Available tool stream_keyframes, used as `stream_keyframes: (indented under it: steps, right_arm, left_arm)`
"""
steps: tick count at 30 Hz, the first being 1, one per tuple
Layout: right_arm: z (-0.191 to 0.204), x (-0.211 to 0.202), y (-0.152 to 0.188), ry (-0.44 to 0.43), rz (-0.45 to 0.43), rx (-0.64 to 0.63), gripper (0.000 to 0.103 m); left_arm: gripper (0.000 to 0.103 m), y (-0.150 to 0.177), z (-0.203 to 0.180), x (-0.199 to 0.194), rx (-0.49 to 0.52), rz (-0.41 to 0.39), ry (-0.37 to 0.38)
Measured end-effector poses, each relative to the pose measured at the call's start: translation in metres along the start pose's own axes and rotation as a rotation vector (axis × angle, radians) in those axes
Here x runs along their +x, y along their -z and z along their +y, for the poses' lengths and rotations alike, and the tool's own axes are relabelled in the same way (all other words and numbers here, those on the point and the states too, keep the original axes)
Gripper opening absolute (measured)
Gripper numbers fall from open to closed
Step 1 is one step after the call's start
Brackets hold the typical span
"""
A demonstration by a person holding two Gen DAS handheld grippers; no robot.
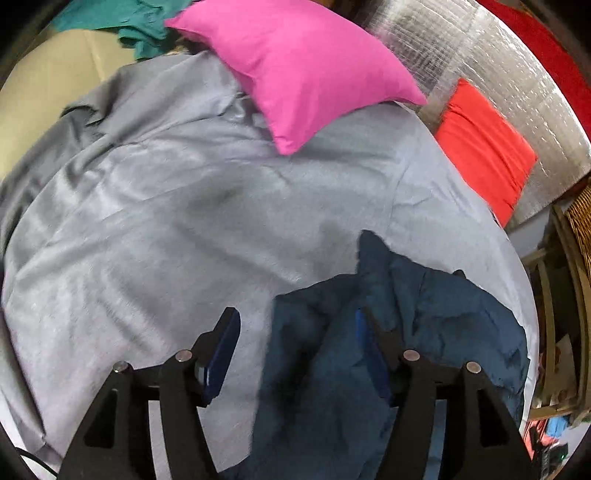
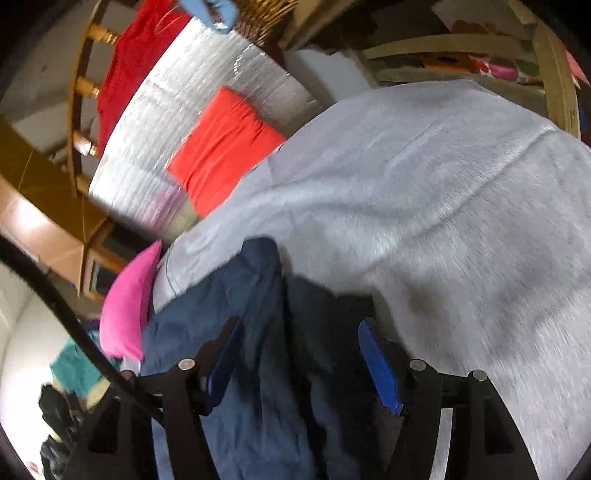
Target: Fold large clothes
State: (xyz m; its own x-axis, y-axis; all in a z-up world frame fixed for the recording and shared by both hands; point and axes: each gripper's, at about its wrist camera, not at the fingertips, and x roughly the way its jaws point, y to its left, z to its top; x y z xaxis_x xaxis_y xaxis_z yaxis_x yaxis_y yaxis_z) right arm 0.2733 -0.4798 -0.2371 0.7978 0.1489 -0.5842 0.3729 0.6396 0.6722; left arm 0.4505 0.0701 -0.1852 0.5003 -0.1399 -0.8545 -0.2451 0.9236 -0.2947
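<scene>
A crumpled dark blue garment (image 1: pixel 424 332) lies on the grey bedsheet (image 1: pixel 166 221), at the lower right of the left wrist view. My left gripper (image 1: pixel 295 321) is open above the garment's left edge, its jaws wide apart and holding nothing. In the right wrist view the same blue garment (image 2: pixel 258 332) lies bunched under my right gripper (image 2: pixel 299 332), which is open with cloth between the spread fingers, not pinched. The grey sheet (image 2: pixel 443 221) fills the right side.
A pink pillow (image 1: pixel 295 70) and a red pillow (image 1: pixel 487 147) lie at the bed's head by a silver quilted panel (image 1: pixel 498 62). A teal garment (image 1: pixel 122 18) lies at the far left. Wooden furniture (image 2: pixel 554 74) and a wicker basket (image 1: pixel 580 218) stand beside the bed.
</scene>
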Motion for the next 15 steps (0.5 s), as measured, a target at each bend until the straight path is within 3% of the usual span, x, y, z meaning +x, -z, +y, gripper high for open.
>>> stream_keyframes:
  steps: [6,8,13,15]
  right_arm:
    - [-0.002,-0.021,0.026,0.040,0.024,-0.015,0.075]
    - [-0.007,-0.026,0.033,0.068,0.028,-0.003,0.078]
    - [-0.021,-0.027,0.042,0.064,0.058,0.060,0.079]
    - [-0.025,-0.027,0.044,0.053,0.063,0.075,0.080]
  left_arm:
    - [0.069,0.008,0.011,-0.009,0.029,0.051,0.011]
    - [0.075,0.012,0.010,-0.006,0.070,0.088,0.001]
    - [0.075,0.027,0.012,0.014,0.145,0.221,-0.016]
    - [0.075,0.032,0.014,0.021,0.159,0.265,0.009]
